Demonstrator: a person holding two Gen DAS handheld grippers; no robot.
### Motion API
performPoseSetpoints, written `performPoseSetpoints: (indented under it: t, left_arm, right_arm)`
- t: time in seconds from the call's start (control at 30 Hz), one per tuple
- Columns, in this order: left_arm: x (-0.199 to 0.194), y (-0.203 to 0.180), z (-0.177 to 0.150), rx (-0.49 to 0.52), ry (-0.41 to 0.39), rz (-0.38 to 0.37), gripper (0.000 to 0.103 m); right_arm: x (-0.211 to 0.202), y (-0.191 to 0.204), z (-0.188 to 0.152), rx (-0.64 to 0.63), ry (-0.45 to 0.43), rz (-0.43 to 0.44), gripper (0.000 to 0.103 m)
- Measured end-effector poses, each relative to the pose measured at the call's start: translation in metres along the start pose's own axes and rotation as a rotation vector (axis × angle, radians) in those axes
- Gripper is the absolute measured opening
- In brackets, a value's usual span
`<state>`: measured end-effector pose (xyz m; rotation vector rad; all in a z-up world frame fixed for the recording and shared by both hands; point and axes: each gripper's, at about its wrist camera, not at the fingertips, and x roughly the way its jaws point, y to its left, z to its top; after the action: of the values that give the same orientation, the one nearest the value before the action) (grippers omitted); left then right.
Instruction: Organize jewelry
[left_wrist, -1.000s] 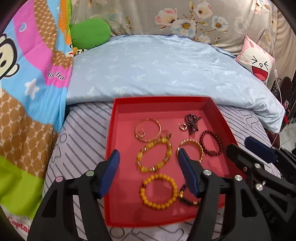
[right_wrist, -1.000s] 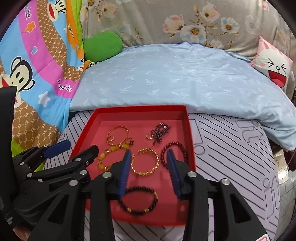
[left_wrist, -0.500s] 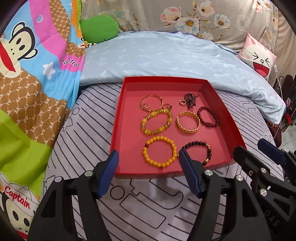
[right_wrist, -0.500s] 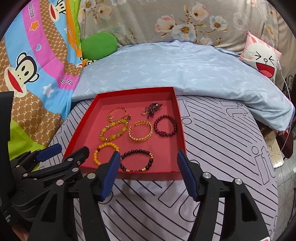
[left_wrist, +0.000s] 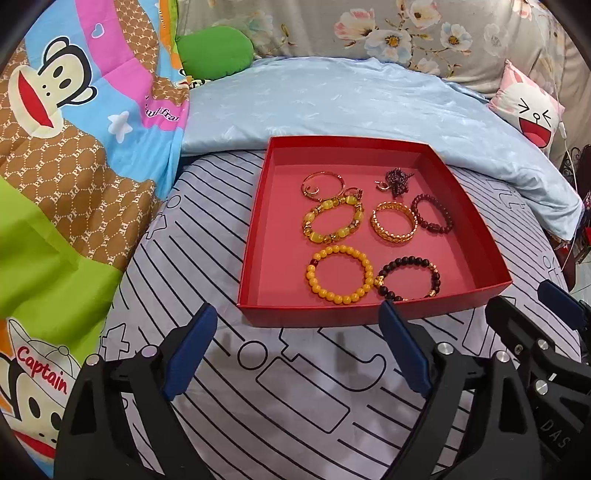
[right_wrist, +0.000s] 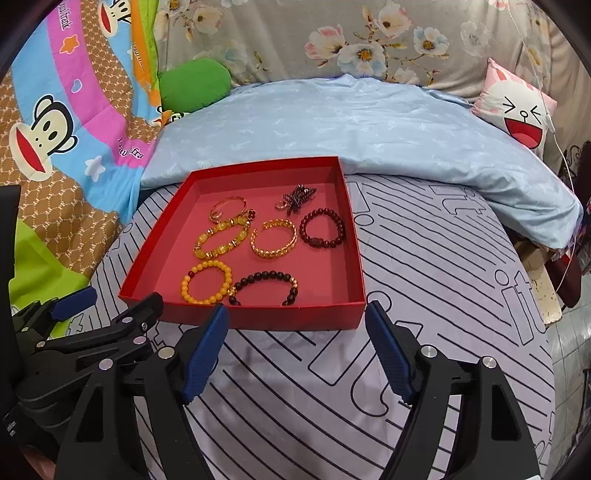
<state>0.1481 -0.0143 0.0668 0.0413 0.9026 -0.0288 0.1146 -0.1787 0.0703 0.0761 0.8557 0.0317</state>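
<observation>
A red tray (left_wrist: 280, 236) (right_wrist: 159, 254) lies on a striped grey bedsheet. In it lie several bracelets: an orange bead one (left_wrist: 339, 274) (right_wrist: 206, 282), a black bead one (left_wrist: 408, 277) (right_wrist: 264, 287), a yellow stone one (left_wrist: 332, 220), a gold chain one (left_wrist: 393, 221) (right_wrist: 274, 238), a dark red bead one (left_wrist: 432, 215) (right_wrist: 322, 229), a thin gold bangle (left_wrist: 322, 181) and a small dark beaded piece (left_wrist: 396, 180). My left gripper (left_wrist: 295, 347) is open and empty, just short of the tray's near edge. My right gripper (right_wrist: 297, 343) is open and empty, also in front of the tray.
A light blue quilt (left_wrist: 351, 103) lies behind the tray. A cartoon monkey blanket (left_wrist: 66, 122) is at the left, a green cushion (left_wrist: 214, 51) at the back, a pink face pillow (left_wrist: 532, 107) at the right. The bed's right edge (right_wrist: 546, 295) drops to the floor.
Both grippers have pulled back from over the tray toward me. The right gripper has opened wider. The black bead bracelet now lies free in the tray.
</observation>
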Motion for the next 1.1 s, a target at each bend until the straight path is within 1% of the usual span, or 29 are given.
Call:
performPoseSetpoints:
  t: [0.2,0.33,0.43,0.5,0.83,1.1]
  left_arm:
    - [0.0019,0.0044,-0.0044,-0.018,0.007,0.007,0.091]
    - [0.0039,0.0063,-0.0067,-0.023,0.012,0.008,0.092]
    - [0.0048,0.0066,-0.0073,-0.018,0.015,0.010,0.092]
    - [0.0054,0.0084,-0.0073,-0.019,0.015,0.014,0.093]
    - [0.0066,0.0075,-0.0087,-0.010,0.017,0.020,0.094]
    - [0.0060,0.0069,-0.0086,-0.009,0.014,0.022,0.094]
  right_arm:
    - [0.0018,-0.0017,-0.0042,0.015,0.017,0.005,0.084]
    - [0.0017,-0.0006,-0.0061,0.001,0.015,-0.007,0.085]
    - [0.0028,-0.0004,-0.0066,-0.003,0.014,-0.009,0.087]
    - [0.0027,-0.0012,-0.0066,0.003,0.011,-0.009,0.097]
    - [0.0005,-0.0023,-0.0059,-0.003,-0.019,-0.044,0.097]
    - [-0.0009,-0.0029,-0.0039,-0.002,-0.032,-0.057,0.097]
